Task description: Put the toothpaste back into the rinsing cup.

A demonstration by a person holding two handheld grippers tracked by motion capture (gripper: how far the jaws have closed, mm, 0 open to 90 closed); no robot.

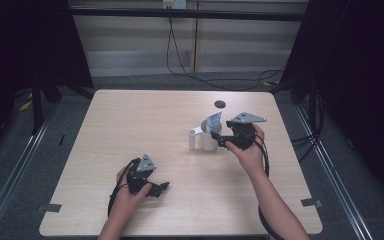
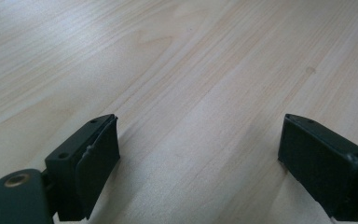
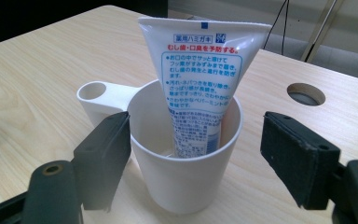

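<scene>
A white cup [image 3: 186, 163] with a flat ring handle [image 3: 95, 93] stands on the wooden table [image 1: 145, 125], right of centre. A white and blue toothpaste tube [image 3: 203, 79] stands upright inside it, crimped end up. My right gripper [image 3: 196, 158] is open, its jaws to either side of the cup without touching it. In the high view the cup [image 1: 206, 138] sits just left of the right gripper [image 1: 219, 140]. My left gripper [image 1: 161, 188] rests low near the table's front left, open, with bare wood between its jaws [image 2: 198, 154].
A round cable hole [image 1: 220, 104] lies in the table behind the cup, also visible beyond the right jaw as the hole [image 3: 306, 94]. Black curtains flank the table, and cables hang on the wall behind.
</scene>
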